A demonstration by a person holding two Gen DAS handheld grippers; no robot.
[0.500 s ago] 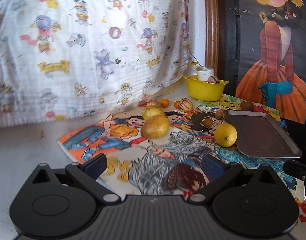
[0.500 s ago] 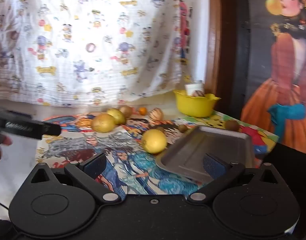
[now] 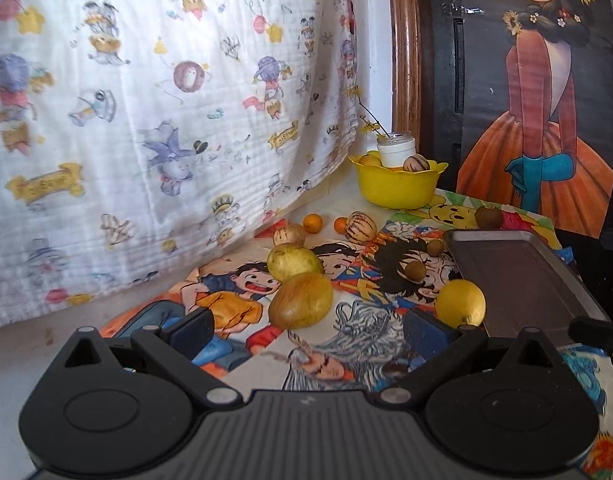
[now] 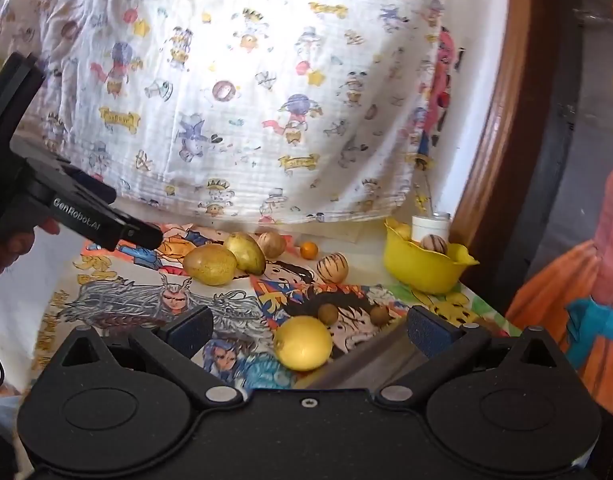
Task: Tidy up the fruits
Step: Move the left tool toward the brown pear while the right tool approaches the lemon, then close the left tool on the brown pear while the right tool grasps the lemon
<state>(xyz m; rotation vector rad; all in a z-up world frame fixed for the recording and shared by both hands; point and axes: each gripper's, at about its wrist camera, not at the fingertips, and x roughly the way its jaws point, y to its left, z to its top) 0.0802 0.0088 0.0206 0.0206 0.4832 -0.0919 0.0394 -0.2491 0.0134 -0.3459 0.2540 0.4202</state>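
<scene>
Now both grippers [image 3: 308,326] [image 4: 308,326] apart, empty; 2 pears [image 3: 301,300], 1 lemon [image 3: 461,303], 1 tray [image 3: 518,276].

Pale tabletop [image 3: 34,356] under my fingers, bare strip at left. Cartoon-print mat [image 3: 346,344] lies flat on it, covering middle and right. On mat: two pears [image 3: 301,300] touching near centre, lemon [image 3: 460,303] just beside grey tray [image 3: 518,272] at right, two small brown fruits [image 3: 416,270] between. Far: striped melon [image 3: 360,227], two small oranges [image 3: 312,223], yellow bowl [image 3: 398,190], kiwi [image 3: 489,217].
</scene>
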